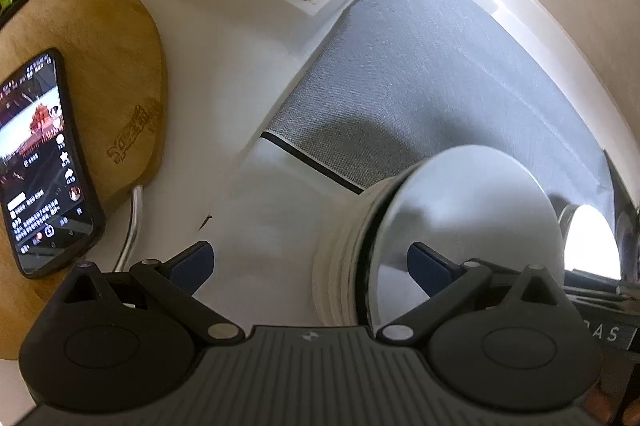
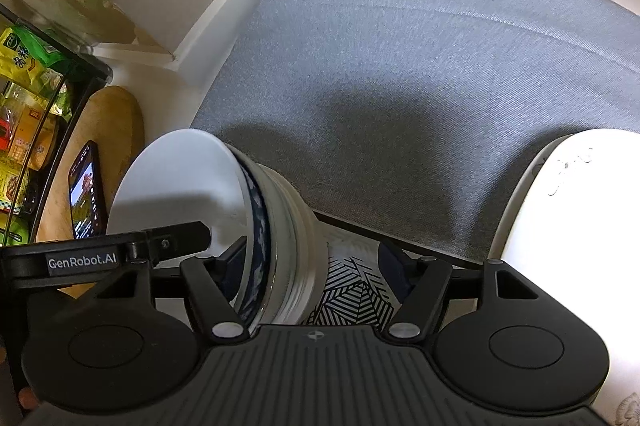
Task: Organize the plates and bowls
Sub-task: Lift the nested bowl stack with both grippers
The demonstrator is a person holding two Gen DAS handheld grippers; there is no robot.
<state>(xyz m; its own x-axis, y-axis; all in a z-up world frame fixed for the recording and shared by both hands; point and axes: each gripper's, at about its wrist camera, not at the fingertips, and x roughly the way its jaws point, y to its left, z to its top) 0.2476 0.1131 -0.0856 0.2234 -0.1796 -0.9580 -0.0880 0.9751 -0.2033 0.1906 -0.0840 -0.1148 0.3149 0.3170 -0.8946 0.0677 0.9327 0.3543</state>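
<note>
Your left gripper [image 1: 310,266] stands wide, nothing pressed between its blue pads; the stack of plates [image 1: 340,266] on edge sits between them, the front white plate [image 1: 472,218] over the right pad. A phone [image 1: 40,162] on the wooden board [image 1: 120,66] lies off to its left. Your right gripper [image 2: 316,266] straddles the same stack of plates [image 2: 288,246] with the jaws wide; whether the pads touch it you cannot tell. Beyond it spreads the grey mat [image 2: 400,66]; a white dish [image 2: 560,206] sits to its right.
</note>
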